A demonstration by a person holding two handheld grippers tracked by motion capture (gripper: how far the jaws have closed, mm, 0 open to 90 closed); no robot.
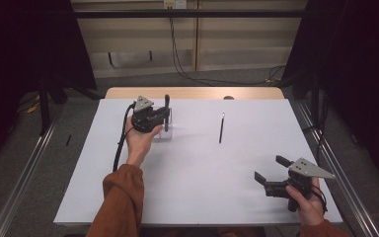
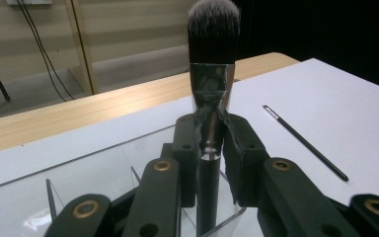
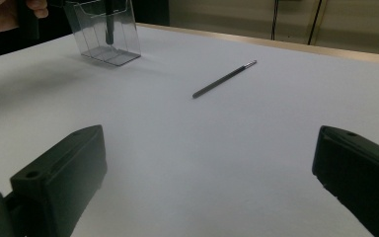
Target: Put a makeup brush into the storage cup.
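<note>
Two grippers are held over a white board [image 1: 192, 197] laid on a wooden table [image 1: 192, 93]. The left gripper [image 1: 164, 116] is held at the far left part of the board, and its jaws are clamped on a large makeup brush [image 2: 211, 98] — the pads are pressed against the silver ferrule and the top of the dark handle, as is seen in the left gripper view. The brush is kept upright, bristles up, with its handle lowered into a clear plastic holder [image 3: 103, 37] that stands on the board; whether the handle's end rests on the holder's floor cannot be told. In the high view the brush [image 1: 167, 104] is seen rising just beside the gripper's grey plate, with the holder [image 1: 168, 129] below it.

A second, thin brush [image 1: 221, 128] is left lying flat on the board near its middle, well apart from the holder, its metal tip pointed toward the far edge. It is also seen in the right gripper view [image 3: 224, 79] and in the left gripper view [image 2: 306, 143].

The right gripper [image 1: 270, 169] is held in the person's right hand [image 1: 310, 202] at the near right corner of the board — its jaws are spread wide, with nothing between them, and are pointed across the board toward the thin brush.
</note>
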